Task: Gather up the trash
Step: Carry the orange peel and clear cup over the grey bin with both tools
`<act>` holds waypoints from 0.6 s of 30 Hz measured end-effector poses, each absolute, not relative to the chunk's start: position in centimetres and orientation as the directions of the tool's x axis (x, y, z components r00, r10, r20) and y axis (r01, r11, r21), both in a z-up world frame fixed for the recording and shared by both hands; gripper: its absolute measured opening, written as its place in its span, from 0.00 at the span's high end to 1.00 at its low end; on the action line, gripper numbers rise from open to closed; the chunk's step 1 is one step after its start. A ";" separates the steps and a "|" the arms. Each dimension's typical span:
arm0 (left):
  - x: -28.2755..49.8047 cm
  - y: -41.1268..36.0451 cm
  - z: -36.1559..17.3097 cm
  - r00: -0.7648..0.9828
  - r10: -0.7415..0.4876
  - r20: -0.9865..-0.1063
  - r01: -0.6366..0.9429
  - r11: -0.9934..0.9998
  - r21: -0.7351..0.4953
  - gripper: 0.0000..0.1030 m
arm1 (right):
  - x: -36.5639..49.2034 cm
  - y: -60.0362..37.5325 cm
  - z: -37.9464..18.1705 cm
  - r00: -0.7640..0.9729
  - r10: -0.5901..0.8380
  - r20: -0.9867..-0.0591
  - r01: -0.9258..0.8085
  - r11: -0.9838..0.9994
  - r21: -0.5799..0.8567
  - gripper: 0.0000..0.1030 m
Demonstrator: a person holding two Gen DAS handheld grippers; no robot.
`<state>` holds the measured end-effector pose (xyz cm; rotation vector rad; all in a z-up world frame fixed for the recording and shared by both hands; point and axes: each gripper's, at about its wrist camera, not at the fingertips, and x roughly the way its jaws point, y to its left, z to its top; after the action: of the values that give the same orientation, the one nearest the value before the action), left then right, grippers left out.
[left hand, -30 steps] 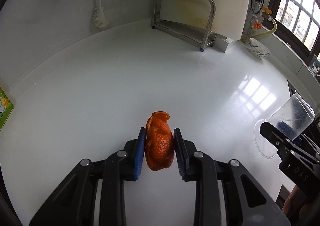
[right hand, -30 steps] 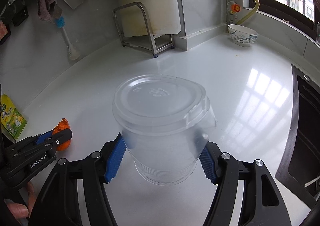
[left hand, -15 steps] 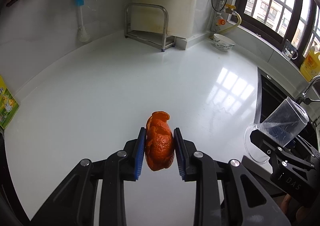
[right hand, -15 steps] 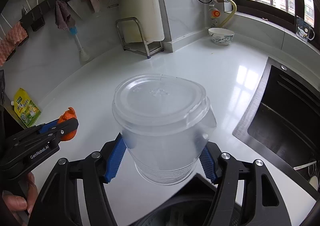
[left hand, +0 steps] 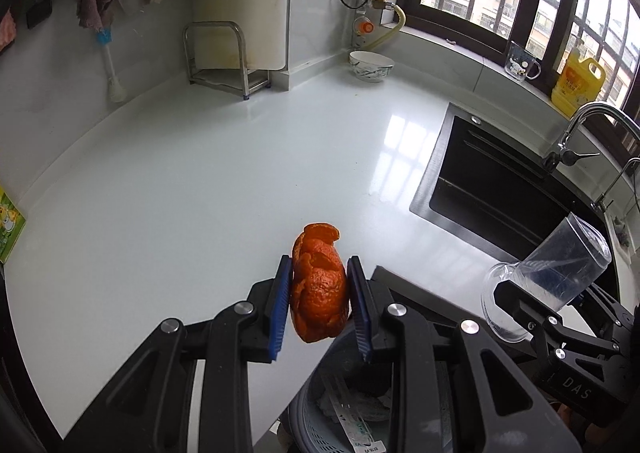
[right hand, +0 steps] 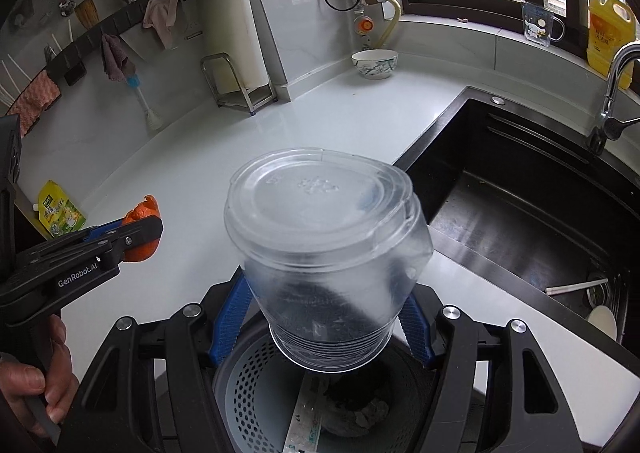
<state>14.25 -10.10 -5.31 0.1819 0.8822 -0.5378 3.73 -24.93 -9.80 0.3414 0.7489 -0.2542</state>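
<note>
My left gripper (left hand: 319, 307) is pinching an orange peel (left hand: 319, 289) between its 2 blue pads (left hand: 280, 309), low in the centre of the left wrist frame. The peel stands roughly upright, its curled top poking above the pads, and it hangs over the near edge of the white counter (left hand: 200, 181). In the right wrist frame the same peel (right hand: 141, 229) shows at the left edge, gripped in the black tool that my hand (right hand: 44, 385) holds at the lower left.

My right gripper (right hand: 320, 321) is clamped on a clear plastic cup (right hand: 328, 253), with 1 blue pad pressed on each side of it. The cup tilts with its lid toward the camera, filling the middle of that frame. From the left wrist it sits at the lower right (left hand: 548, 281), lying almost sideways.

Below both tools, at the bottom of each frame, is a grey perforated bin (right hand: 248, 385); inside I can make out crumpled scraps and a pale printed strip, though the cup and fingers hide much of it. The black sink (right hand: 520, 221) fills the right side, a white bowl (right hand: 375, 63) sits at the upper centre, and a yellow pouch (right hand: 60, 209) lies at the left.
</note>
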 end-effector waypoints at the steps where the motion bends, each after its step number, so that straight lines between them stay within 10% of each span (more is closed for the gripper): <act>1: 13.7 -10.4 -5.3 0.510 -0.372 -0.776 0.520 0.851 -0.066 0.73 | 3.1 -25.1 -9.9 0.704 -0.102 -0.702 0.343 0.915 0.211 0.37; 18: 5.7 -12.7 -8.7 0.444 -0.323 -0.836 0.521 0.852 -0.053 0.73 | -3.0 -26.2 -13.1 0.647 -0.018 -0.762 0.290 0.930 0.224 0.37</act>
<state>5.66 -12.70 -8.71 0.2247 0.9802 -0.5286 -3.00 -26.21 -13.08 0.3436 0.8533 -0.1791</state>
